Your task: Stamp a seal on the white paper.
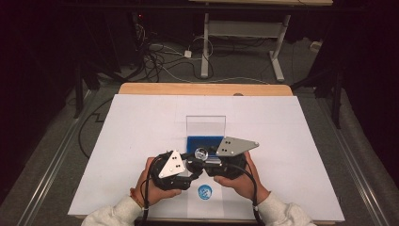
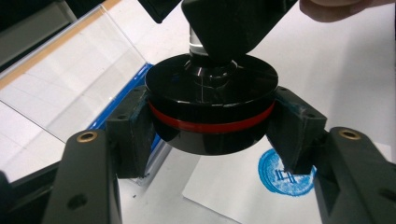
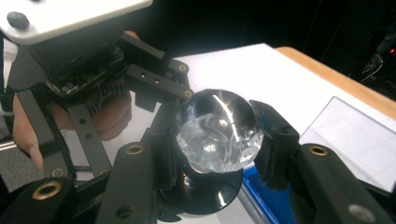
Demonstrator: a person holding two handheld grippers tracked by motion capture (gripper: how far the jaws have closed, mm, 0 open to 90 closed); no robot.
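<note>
At a bench covered by a white sheet, a person's two hands bring a pair of hand-held tools together over the near middle, both gripping one stamp. The left tool has its jaws clamped on the stamp's black disc base, one pad on each side of the thin red band that rings it. The right tool has its jaws closed on the clear, rounded glass-like knob that tops the same stamp. Seen from above, the knob sits between the two tools, held above the sheet just in front of the person. The left hand and right hand wrap the tool bodies, each of which carries a grey three-cornered plate. Directly below, near the bench's near edge, a round blue stamped mark shows on the paper. Just beyond the tools lies a blue ink pad with a clear lid standing upright behind it.
</note>
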